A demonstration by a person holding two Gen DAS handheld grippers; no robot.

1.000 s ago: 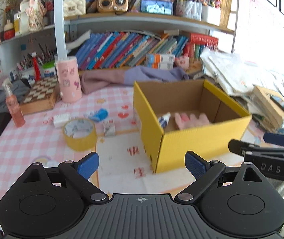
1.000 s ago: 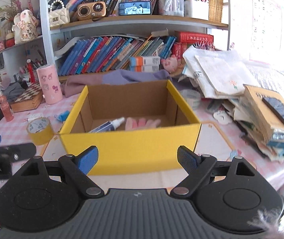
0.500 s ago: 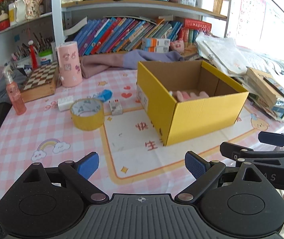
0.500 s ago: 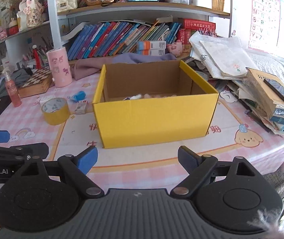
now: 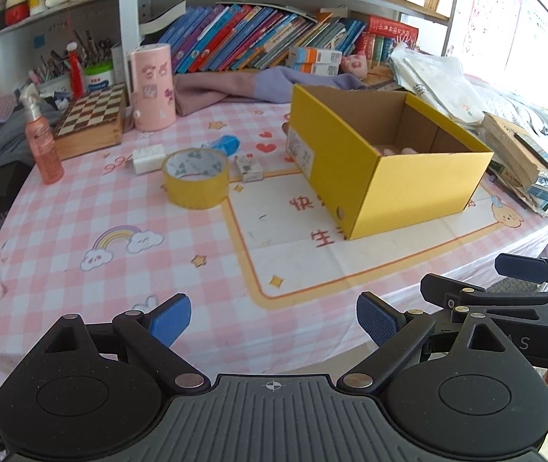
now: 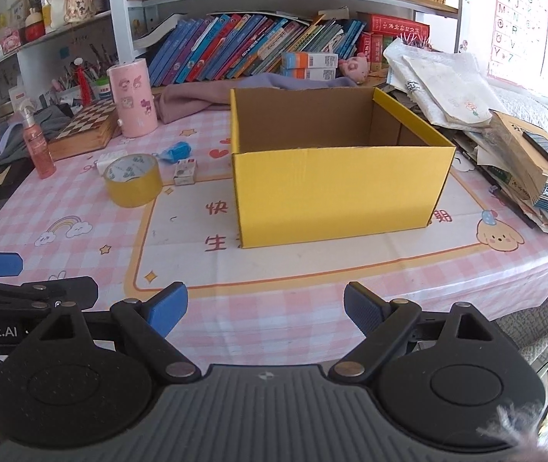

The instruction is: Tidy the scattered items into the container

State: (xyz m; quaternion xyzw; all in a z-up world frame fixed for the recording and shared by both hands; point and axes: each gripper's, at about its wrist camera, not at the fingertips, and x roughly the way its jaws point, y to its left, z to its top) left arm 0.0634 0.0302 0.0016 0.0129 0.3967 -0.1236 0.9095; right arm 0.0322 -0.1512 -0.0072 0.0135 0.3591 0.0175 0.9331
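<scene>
A yellow cardboard box point(image 5: 420, 188) point(image 6: 335, 192) stands open on the pink checked tablecloth; something pink point(image 5: 393, 151) shows on its floor. Left of it lie a roll of yellow tape point(image 5: 196, 178) point(image 6: 132, 180), a small white carton point(image 5: 249, 167) point(image 6: 185, 172), a blue item point(image 5: 226, 144) point(image 6: 176, 151) and a white packet point(image 5: 147, 158). My left gripper point(image 5: 272, 321) hangs open and empty over the table's near edge. My right gripper point(image 6: 264, 308) is open and empty too, to the right of the left one.
A pink spray bottle point(image 5: 41, 142), a chessboard box point(image 5: 93, 121) and a pink tube point(image 5: 152, 88) stand at the back left. Purple cloth point(image 5: 235, 88) lies behind the box. Stacked books and papers point(image 6: 520, 161) crowd the right edge. Bookshelves fill the back.
Both grippers have pulled back from the box toward the table's near edge, so the box looks smaller and farther. The jaws stay open and empty throughout.
</scene>
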